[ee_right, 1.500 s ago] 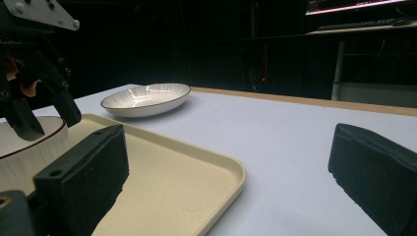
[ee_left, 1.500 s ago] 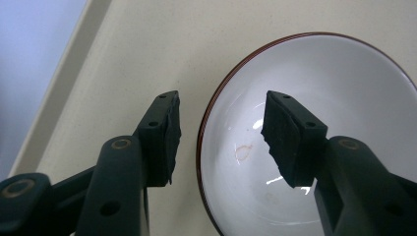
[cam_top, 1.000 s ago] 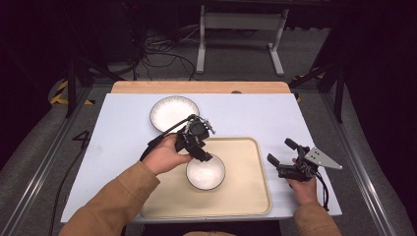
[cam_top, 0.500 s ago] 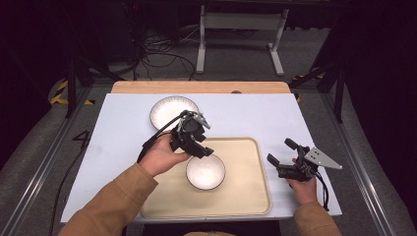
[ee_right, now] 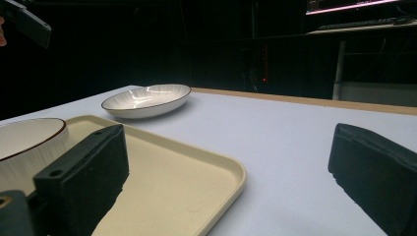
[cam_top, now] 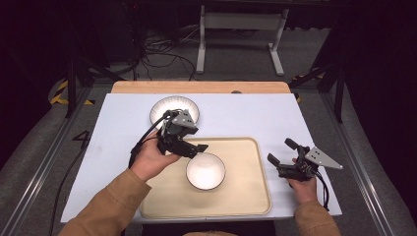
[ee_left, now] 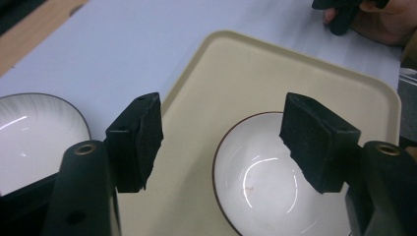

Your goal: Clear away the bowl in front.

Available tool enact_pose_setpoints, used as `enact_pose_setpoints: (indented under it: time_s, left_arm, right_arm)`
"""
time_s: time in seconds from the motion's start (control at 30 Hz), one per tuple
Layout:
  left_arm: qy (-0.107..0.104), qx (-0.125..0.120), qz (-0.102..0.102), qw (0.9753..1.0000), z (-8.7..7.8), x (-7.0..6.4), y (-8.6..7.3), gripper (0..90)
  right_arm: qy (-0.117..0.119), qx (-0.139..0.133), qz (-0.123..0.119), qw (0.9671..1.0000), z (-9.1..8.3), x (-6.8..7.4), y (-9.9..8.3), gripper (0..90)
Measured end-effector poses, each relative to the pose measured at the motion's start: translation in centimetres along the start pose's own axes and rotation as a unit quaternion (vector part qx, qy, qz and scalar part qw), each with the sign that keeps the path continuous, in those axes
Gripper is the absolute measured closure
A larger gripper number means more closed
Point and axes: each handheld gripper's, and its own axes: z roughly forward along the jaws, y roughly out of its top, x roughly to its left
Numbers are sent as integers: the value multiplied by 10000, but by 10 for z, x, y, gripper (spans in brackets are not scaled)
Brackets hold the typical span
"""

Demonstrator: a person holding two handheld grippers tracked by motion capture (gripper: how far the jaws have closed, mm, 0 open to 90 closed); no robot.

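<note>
Bowl (cam_top: 205, 170) — white with a dark rim — sits on the beige tray (cam_top: 246, 196), toward its left half, resting flat. Left claw (cam_top: 189, 147) hovers above the tray's upper left corner, just beside the bowl's far edge, jaws spread with nothing between them. Behind it a white plate (cam_top: 169, 106) lies on the tabletop (cam_top: 246, 118). Right claw (cam_top: 282, 153) rests off the tray's right edge, well apart from the bowl — also spread and holding nothing.
</note>
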Motion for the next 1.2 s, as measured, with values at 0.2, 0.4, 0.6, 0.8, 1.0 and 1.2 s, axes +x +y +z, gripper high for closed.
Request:
enact_pose_setpoints:
  time_s: [0.2, 0.4, 0.6, 0.8, 1.0, 1.2]
  left_arm:
    - [36, -537, -107, 9985, -11, -2, -17, 275]
    - [51, -1163, -169, 9931, -19, -1, -36, 233]
    - [176, -1788, -224, 9835, -27, 5, -59, 165]
    - [310, -2119, -191, 9766, -33, 6, -78, 140]
    - [320, -2243, -401, 9732, -40, 13, -99, 122]
    - [431, -2324, -630, 9696, -48, 20, -121, 117]
  right_arm:
    - [48, 19, 19, 10000, 1, 0, 0, 21]
    - [83, -1, 38, 10000, 2, 0, 0, 21]
    - [91, -16, 45, 9999, 2, -1, 0, 22]
    - [86, -14, 46, 10000, 2, -1, 0, 21]
    - [30, -20, -2, 10000, 0, 0, 1, 19]
    - [-37, -50, -90, 9999, -1, 0, 2, 18]
